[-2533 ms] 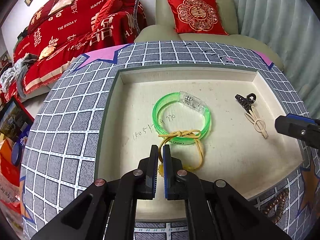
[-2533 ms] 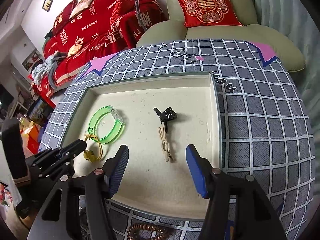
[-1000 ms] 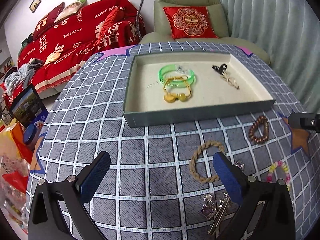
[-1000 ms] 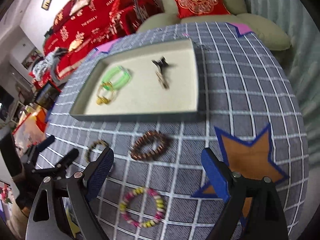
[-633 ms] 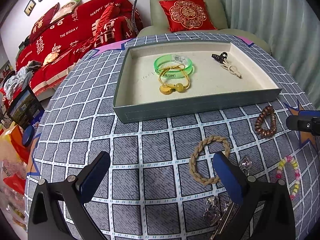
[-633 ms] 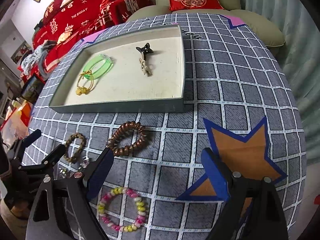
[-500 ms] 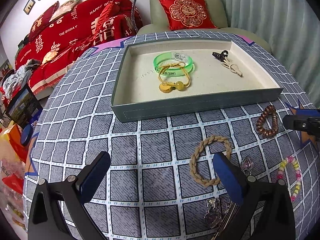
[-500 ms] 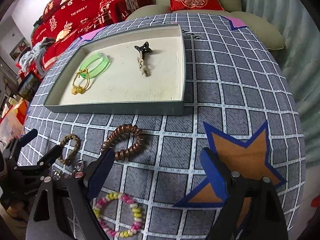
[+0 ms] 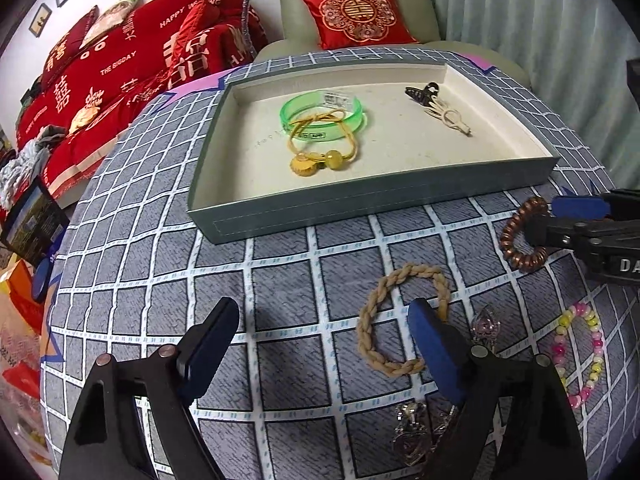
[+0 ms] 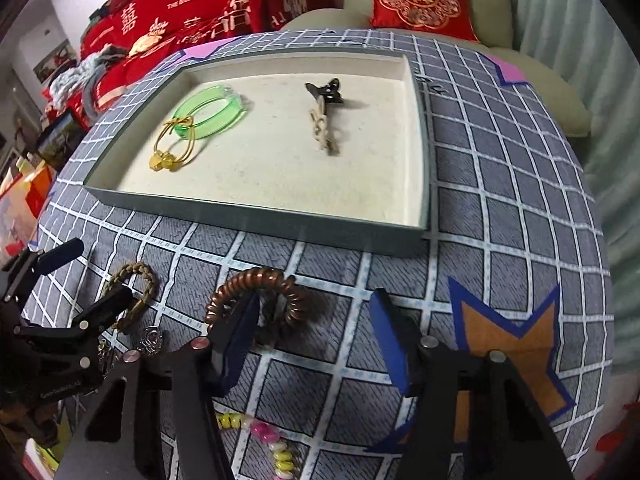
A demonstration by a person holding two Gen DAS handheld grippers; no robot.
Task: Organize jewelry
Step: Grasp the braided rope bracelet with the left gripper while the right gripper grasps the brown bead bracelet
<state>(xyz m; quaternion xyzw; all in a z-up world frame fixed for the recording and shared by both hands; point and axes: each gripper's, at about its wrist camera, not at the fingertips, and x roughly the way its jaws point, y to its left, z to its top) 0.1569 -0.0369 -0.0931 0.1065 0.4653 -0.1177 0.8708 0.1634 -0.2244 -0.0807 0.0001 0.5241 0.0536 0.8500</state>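
**Right claw lines up on the coil tie**

A round table under a grey grid cloth fills both views, a red-draped sofa and a green armchair behind.

Nearest the right gripper, whose jaws stand wide apart and hold nothing, lies the coil tie, a copper-brown spiral ring flat on the cloth. Its left finger sits over the ring's near middle, the right finger well off to the ring's right, so the ring lies left of the claw's centre; I judge a shift leftward is needed before closing. The ring's long axis runs roughly across the claw.

The left gripper is also spread open and empty, its right finger touching or just over the braid; this hand is nearer the braid, farther from the coil tie. A bead bracelet and metal charms lie close by.

Beyond, the tray holds a green bangle, a yellow tie and clips.

Legible writing: "THE BIGDAY" on the red cover; the bangle's label is too small to read.
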